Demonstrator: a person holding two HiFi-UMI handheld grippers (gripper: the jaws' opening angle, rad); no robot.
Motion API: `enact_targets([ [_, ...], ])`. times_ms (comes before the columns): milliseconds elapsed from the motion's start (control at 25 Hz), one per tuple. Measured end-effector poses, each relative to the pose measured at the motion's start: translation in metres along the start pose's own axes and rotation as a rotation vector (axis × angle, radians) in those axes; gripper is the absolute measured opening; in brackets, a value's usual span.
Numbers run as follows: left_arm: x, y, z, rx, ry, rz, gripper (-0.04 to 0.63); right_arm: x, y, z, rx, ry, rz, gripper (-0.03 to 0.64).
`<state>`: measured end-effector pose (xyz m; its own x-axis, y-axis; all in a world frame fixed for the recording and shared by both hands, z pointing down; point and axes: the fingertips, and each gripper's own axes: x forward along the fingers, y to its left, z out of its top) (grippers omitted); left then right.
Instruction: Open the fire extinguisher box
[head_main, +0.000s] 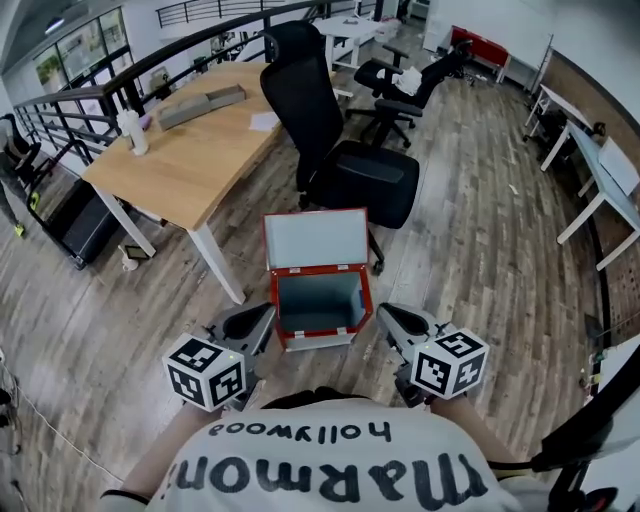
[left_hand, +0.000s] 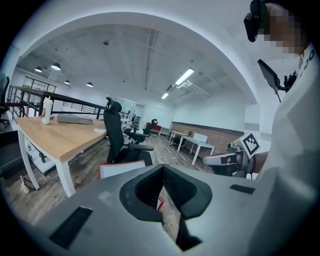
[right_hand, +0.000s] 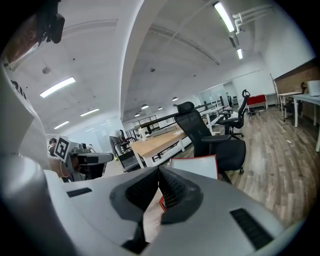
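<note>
The red fire extinguisher box (head_main: 318, 337) stands on the wooden floor in front of me with its lid (head_main: 316, 238) swung up and back, and its grey inside shows nothing in it. My left gripper (head_main: 264, 317) hangs just left of the box's front corner and its jaws meet at the tips, nothing between them. My right gripper (head_main: 386, 314) hangs just right of the box, also shut and empty. In the left gripper view the shut gripper (left_hand: 162, 168) points past the raised lid (left_hand: 122, 169). The right gripper view shows its gripper (right_hand: 159, 170) closed in front of the lid (right_hand: 197, 167).
A black office chair (head_main: 340, 150) stands right behind the box. A long wooden desk (head_main: 190, 150) with white legs is at the back left, by a black railing (head_main: 70, 110). More chairs and white desks (head_main: 600, 170) stand farther back and right.
</note>
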<state>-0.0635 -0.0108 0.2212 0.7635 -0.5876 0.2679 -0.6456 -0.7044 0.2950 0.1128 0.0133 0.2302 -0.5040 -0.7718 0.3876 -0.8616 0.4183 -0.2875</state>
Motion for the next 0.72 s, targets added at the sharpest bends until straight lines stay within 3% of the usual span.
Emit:
enact_targets([
  [720,0.009,0.020,-0.008,-0.031,0.012,0.023,0.006,0.030,-0.003,-0.002,-0.021,0.041,0.040,0.012],
])
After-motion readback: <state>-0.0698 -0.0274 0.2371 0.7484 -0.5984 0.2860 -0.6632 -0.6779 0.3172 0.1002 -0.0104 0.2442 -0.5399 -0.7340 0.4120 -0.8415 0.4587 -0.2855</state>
